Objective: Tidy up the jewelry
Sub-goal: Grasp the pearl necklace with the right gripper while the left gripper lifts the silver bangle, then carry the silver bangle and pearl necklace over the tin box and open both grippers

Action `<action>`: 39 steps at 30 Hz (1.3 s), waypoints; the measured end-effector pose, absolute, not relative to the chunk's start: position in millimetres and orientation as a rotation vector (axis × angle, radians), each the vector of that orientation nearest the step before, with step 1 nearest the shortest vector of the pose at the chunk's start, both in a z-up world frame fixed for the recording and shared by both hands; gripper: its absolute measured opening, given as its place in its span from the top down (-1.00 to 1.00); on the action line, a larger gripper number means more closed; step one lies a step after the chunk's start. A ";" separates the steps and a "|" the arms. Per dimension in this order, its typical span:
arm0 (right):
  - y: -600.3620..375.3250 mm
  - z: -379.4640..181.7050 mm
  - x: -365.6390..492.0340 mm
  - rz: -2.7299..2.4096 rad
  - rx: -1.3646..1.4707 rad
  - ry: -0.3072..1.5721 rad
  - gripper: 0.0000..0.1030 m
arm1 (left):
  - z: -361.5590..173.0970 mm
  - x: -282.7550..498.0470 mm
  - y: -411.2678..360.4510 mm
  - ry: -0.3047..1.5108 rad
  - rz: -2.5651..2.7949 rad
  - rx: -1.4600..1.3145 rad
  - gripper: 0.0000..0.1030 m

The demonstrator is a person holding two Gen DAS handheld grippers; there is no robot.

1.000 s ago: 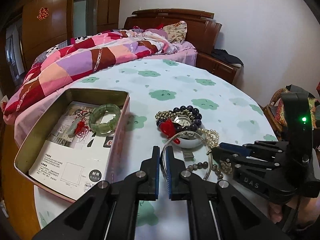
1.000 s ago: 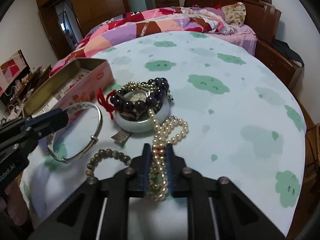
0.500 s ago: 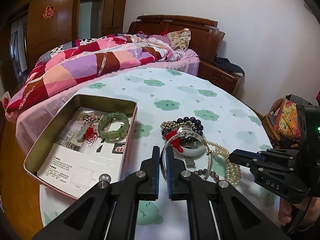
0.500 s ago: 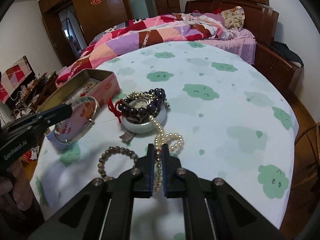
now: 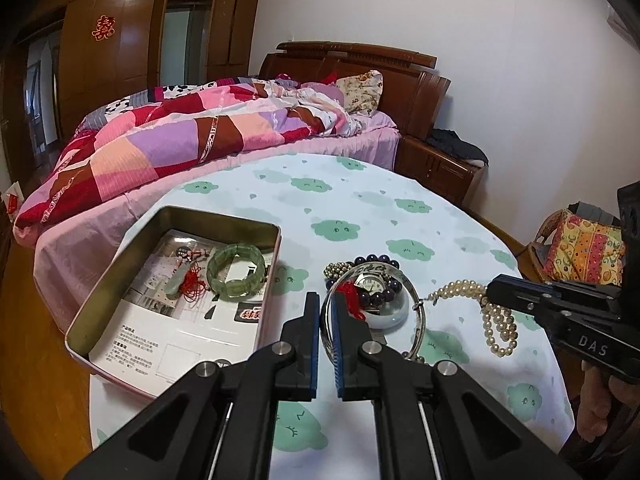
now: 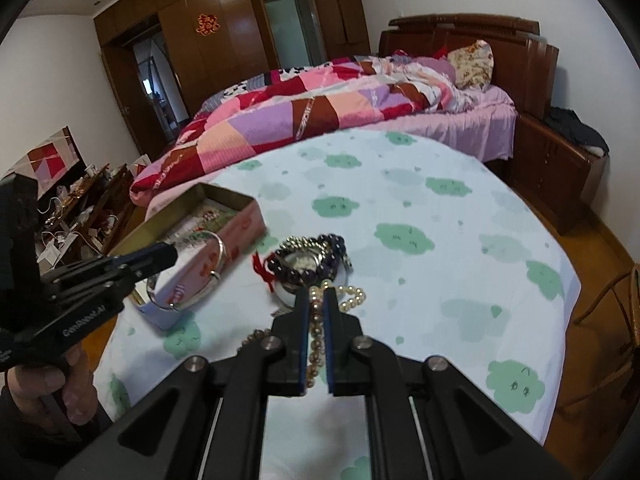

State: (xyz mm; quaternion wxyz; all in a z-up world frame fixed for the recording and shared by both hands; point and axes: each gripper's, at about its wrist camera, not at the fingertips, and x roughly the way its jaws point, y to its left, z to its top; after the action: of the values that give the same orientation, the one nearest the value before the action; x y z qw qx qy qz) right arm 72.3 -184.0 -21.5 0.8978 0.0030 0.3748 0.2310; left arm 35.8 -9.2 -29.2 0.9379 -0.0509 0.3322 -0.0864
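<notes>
My left gripper (image 5: 327, 300) is shut on a silver bangle (image 5: 416, 322) and holds it above the table, right of the open tin box (image 5: 104, 292); the bangle also shows in the right wrist view (image 6: 218, 258). My right gripper (image 6: 319, 300) is shut on a pearl necklace (image 6: 316, 340), which hangs lifted in the left wrist view (image 5: 496, 320). A small white dish (image 5: 390, 316) holds a watch (image 5: 370, 281), dark purple beads (image 6: 336, 242) and a red tassel (image 6: 262, 270). The box holds a green jade bracelet (image 5: 236, 268) and a jade pendant (image 5: 176, 284).
The round table has a white cloth with green clouds (image 5: 408, 248). A brown bead bracelet (image 6: 254, 336) lies near the front edge. A bed (image 5: 180, 136) stands behind the table, a nightstand (image 5: 436, 168) at its right, and a chair with a patterned cushion (image 5: 584, 248) beside the table.
Both grippers have risen and pulled back. The bangle has lifted off the table toward the box. The pearl necklace has lifted off the cloth and hangs from the right gripper.
</notes>
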 end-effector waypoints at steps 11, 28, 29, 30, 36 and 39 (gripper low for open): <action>-164.7 -4.5 75.3 0.520 -0.032 0.736 0.84 | -16.7 35.3 10.8 0.660 -0.140 -0.133 0.91; -103.9 19.2 95.1 0.634 -0.093 0.677 0.84 | 0.7 52.6 75.2 0.634 0.000 -0.150 0.91; -98.8 20.3 96.5 0.642 -0.098 0.675 0.84 | 1.6 54.2 78.7 0.633 0.009 -0.147 0.91; -94.0 21.2 98.0 0.649 -0.103 0.673 0.84 | 2.1 55.6 82.2 0.631 0.017 -0.147 0.91; -66.9 23.0 104.1 0.687 -0.129 0.660 0.84 | -0.7 66.0 100.2 0.639 0.051 -0.147 0.91; -53.0 20.2 106.3 0.705 -0.137 0.659 0.84 | -6.4 71.0 104.4 0.650 0.057 -0.147 0.91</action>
State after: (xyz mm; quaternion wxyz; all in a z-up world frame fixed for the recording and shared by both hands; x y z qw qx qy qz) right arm 106.3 -53.0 20.2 0.8836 -0.0656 0.3168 0.3385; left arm 71.0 104.4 -6.4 0.9446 -0.0722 0.3191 0.0282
